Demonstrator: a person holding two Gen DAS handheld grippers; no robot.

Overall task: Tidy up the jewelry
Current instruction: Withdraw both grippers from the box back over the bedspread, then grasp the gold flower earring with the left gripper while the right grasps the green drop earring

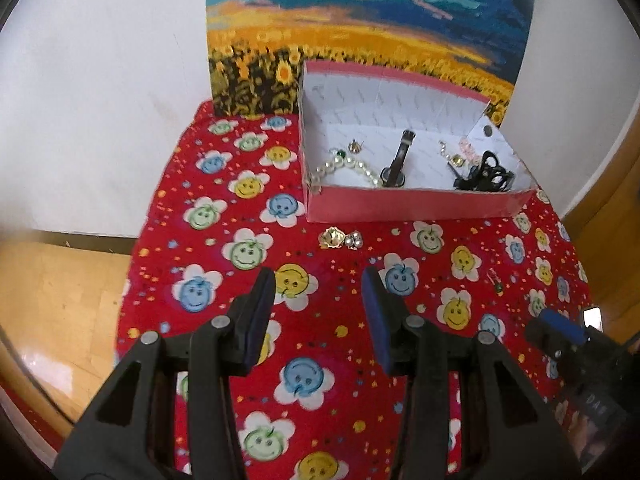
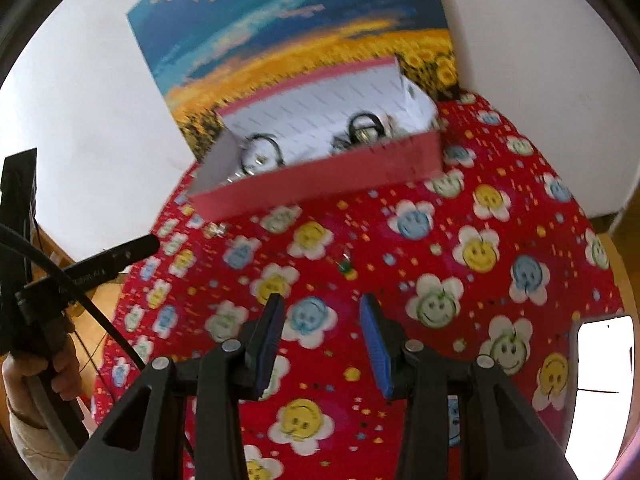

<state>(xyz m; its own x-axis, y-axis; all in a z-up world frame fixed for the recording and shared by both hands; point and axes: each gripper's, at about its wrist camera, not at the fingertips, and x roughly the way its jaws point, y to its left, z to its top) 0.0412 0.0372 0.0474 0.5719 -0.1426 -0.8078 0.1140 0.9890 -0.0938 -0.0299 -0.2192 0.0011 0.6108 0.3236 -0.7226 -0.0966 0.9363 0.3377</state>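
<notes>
One pink box (image 1: pixel 416 204) sits on the red surface (image 1: pixel 328 320); inside lie one pearl strand (image 1: pixel 348 168) and one watch (image 1: pixel 398 156). Two earrings (image 1: pixel 340 238) lie just before the box. Both the left hand-held gripper (image 1: pixel 318 304) and the right hand-held gripper (image 2: pixel 322 320) gape, empty.

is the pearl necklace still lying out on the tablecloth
No, the pearl necklace lies inside the pink box, at its left end.
</notes>
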